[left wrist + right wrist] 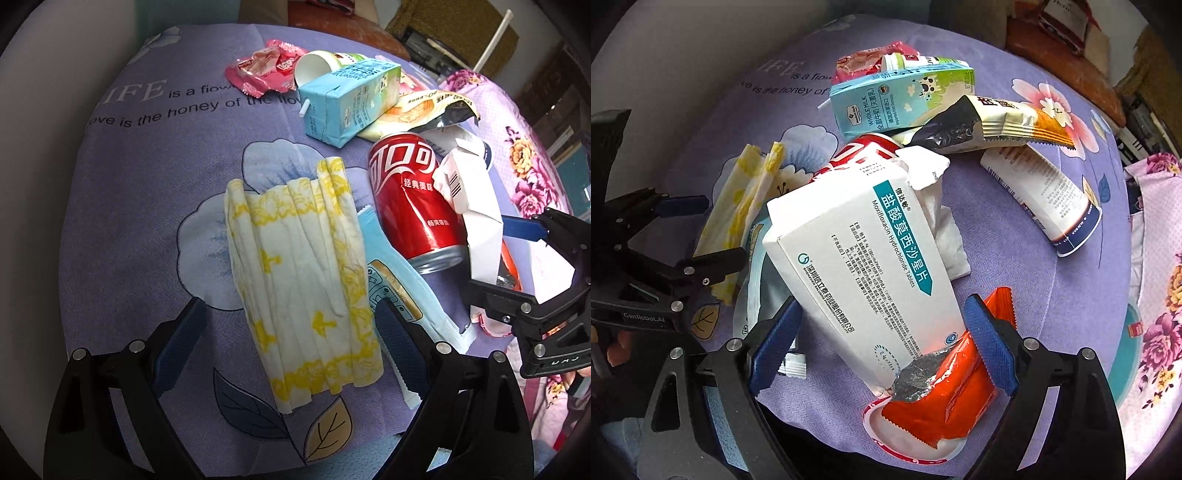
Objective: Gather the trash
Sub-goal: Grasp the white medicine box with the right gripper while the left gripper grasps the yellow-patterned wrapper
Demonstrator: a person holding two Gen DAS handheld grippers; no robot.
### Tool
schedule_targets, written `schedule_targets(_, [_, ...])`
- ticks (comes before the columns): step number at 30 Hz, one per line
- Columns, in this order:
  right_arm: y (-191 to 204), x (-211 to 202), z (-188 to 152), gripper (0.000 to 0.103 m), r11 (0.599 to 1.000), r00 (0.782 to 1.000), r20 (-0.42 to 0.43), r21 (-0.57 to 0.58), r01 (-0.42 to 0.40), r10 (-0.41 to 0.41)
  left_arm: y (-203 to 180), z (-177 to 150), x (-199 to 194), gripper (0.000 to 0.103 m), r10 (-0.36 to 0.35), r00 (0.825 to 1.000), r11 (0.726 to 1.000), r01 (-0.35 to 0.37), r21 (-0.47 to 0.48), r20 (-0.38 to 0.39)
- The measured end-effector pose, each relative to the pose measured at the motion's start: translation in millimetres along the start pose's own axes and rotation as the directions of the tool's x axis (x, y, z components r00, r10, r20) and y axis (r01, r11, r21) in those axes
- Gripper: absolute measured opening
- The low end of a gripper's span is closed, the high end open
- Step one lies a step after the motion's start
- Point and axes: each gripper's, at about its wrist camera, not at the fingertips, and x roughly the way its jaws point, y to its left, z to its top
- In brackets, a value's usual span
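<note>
Purple cloth [147, 221]: both grippers [291, 334] [882, 336] point steeply down, spread.

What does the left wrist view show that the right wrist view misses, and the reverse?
Only the left wrist view shows the yellow-patterned tissue laid out whole between the open left hand-held gripper and the red can's label.

Only the right wrist view shows the printed face of the white medicine box, the orange wrapper and the white tube.

Both show the blue milk carton, the can and the purple cloth.
</note>
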Motion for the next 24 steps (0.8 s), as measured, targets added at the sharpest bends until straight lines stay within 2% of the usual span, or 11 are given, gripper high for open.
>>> schedule_targets(1, [-1,-1,0,0.066,1.0,1.0,0.005,0.004,-0.011,0.011,0,0,3,0.093,0.012,1.0,1.0,-0.012,-0.001,-0.003])
schedule_targets(3, [-4,-5,1,0.059,0.999,0.999,0.019,0.017,-0.028,0.028,0,0,4,0.093,0.04,0.999,0.999,-0.04,0.004,0.014])
schedule_targets(5, [-7,-11,3,0.051,0.999,0.998,0.039,0.03,-0.039,0.038,2,-1,4,0.083,0.073,0.997,0.997,-0.073,0.0,0.033])
schedule_targets(7, [-11,-15,4,0.044,0.998,0.997,0.055,0.046,-0.052,0.049,1,-1,2,0.055,0.113,0.992,0.994,-0.113,0.007,0.051])
schedule_targets(8, [-13,-16,5,0.044,0.997,0.997,0.059,0.052,-0.057,0.054,2,-1,1,0.05,0.11,0.993,0.994,-0.111,0.006,0.051])
schedule_targets(10, [-17,-14,7,0.044,0.997,0.998,0.049,0.064,-0.052,0.049,2,1,-1,0.032,0.102,0.994,0.995,-0.102,-0.001,0.051])
schedule_targets(11, [-19,-12,7,0.044,0.996,0.998,0.043,0.078,-0.043,0.04,3,2,-1,0.03,0.103,0.993,0.995,-0.103,-0.005,0.053])
schedule_targets(13, [-24,-8,6,0.063,0.993,0.999,0.034,0.111,-0.045,0.041,4,5,-2,0.03,0.098,0.994,0.995,-0.097,-0.017,0.057])
schedule_targets(15, [-27,-5,5,0.074,0.991,0.999,0.028,0.128,-0.045,0.042,4,5,-2,0.03,0.097,0.994,0.995,-0.096,-0.022,0.059])
schedule_targets(19, [-29,4,9,0.079,0.991,0.998,0.001,0.122,-0.057,0.057,3,7,-1,0.035,0.089,0.994,0.996,-0.088,-0.023,0.06])
schedule_targets(24, [-34,13,14,0.079,0.991,0.998,-0.016,0.115,-0.063,0.065,-1,5,-1,0.038,0.092,0.993,0.996,-0.092,-0.015,0.075])
